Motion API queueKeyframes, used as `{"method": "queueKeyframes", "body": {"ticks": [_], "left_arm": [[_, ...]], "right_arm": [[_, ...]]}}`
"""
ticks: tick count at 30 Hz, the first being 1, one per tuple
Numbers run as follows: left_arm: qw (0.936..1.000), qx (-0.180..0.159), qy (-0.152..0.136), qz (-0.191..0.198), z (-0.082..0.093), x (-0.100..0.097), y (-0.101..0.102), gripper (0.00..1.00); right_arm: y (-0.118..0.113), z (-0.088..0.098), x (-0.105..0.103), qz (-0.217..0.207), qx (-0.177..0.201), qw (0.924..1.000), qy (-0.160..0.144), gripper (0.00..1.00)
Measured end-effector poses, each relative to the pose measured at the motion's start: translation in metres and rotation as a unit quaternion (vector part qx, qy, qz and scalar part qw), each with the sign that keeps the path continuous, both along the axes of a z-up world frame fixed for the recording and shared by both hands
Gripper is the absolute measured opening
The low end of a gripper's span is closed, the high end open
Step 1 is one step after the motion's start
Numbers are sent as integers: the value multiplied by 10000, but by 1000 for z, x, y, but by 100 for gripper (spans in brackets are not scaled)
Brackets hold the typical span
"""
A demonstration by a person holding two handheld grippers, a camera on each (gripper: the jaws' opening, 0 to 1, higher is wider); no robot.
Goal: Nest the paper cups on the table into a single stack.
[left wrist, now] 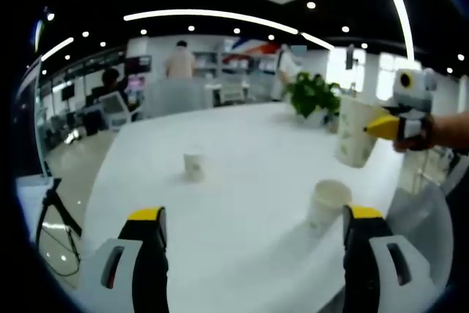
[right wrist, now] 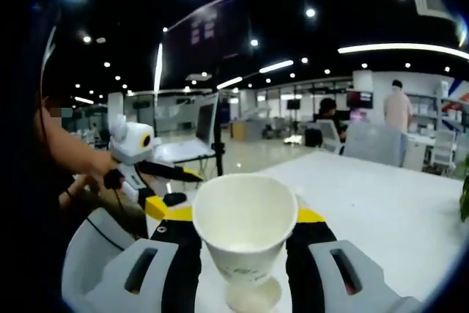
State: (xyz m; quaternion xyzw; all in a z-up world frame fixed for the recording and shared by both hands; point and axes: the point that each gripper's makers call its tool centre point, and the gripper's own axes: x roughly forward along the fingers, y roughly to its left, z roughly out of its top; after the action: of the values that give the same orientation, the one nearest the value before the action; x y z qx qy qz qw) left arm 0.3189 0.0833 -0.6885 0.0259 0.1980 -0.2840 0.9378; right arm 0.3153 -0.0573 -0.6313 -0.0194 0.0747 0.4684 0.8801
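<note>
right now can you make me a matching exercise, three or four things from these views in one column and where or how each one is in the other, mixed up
Things:
1. held paper cup
2. near paper cup
3. far paper cup
4. potted plant

Places or states:
A. stands upright on the white table next to the left gripper's right jaw
B. sits at the table's far edge
C. clamped in the right gripper, lifted off the table
D. stands alone further out on the table, ahead of the left gripper's left jaw

Pairs: 1-C, 2-A, 3-D, 4-B
</note>
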Motion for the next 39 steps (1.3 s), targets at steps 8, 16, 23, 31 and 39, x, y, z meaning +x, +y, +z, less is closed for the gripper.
{"method": "queueKeyframes", "body": {"ticks": [8,16,23,31,39], "left_arm": [[10000,42,29,-17,-1,-2,2,99],[10000,79,32,-26,-1,-2,4,99],[9999,118,55,-45,-1,-1,4,99],[9999,123,54,-57,-1,2,2,99],[9999,104,66,-52,-1,2,1,99]], "right_arm": [[-1,-12,3,-56,23,10000,33,42],[-1,-26,5,-109,22,9999,74,42],[-1,-39,8,-148,-42,9999,75,42],[-3,-54,12,-215,-88,9996,149,41],[-3,-62,13,-234,-100,9995,208,41]]}}
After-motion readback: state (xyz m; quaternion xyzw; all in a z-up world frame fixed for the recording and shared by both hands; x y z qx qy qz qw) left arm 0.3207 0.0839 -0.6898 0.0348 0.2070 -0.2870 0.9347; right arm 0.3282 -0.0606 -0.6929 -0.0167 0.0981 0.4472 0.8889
